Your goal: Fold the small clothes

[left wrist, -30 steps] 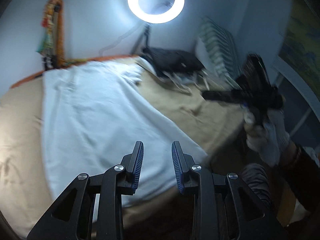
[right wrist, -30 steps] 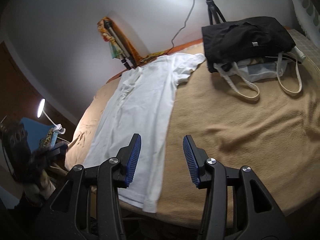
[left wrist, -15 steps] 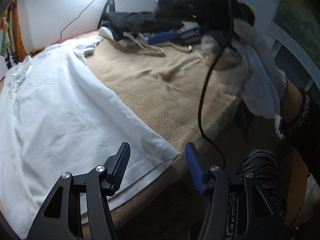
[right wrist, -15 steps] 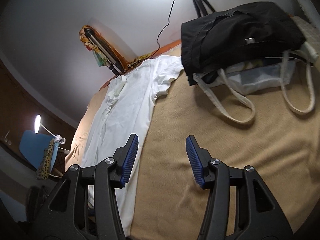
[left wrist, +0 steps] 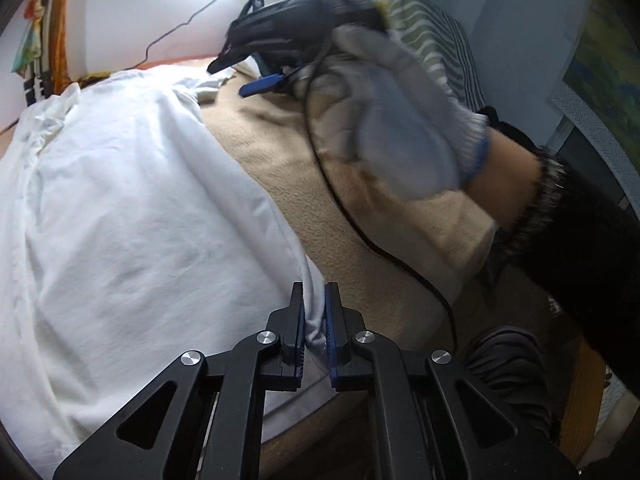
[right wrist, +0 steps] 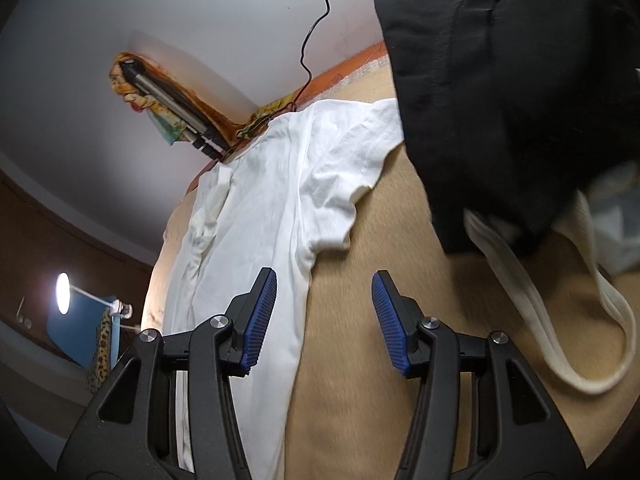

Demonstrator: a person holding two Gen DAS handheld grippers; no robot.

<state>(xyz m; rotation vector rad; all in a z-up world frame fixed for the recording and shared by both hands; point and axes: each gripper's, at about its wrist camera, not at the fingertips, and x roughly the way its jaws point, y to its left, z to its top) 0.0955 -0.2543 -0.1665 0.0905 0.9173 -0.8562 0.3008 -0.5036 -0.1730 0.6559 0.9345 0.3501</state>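
A white T-shirt (left wrist: pixel 120 220) lies flat on the tan blanket (left wrist: pixel 304 192) of a bed. My left gripper (left wrist: pixel 314 292) is closing its jaws on the shirt's near hem corner, and the pads press on the fabric. Farther back, a gloved hand (left wrist: pixel 400 120) holds my right gripper (left wrist: pixel 272 76) over the blanket. In the right wrist view the right gripper (right wrist: pixel 324 280) stands open and holds nothing. It hovers over the shirt's (right wrist: pixel 260 208) side edge, just below the short sleeve (right wrist: pixel 352 168).
A black garment (right wrist: pixel 500 80) lies on a white tote bag (right wrist: pixel 560 320) at the bed's far right. A black cable (left wrist: pixel 380 248) trails across the blanket. A striped pillow (left wrist: pixel 436 40) leans at the back. A folded tripod (right wrist: pixel 172 100) stands in the corner.
The left gripper came down onto the shirt's near corner, opened wide, then closed on it. The right gripper moved across the bed toward the sleeve, staying open.
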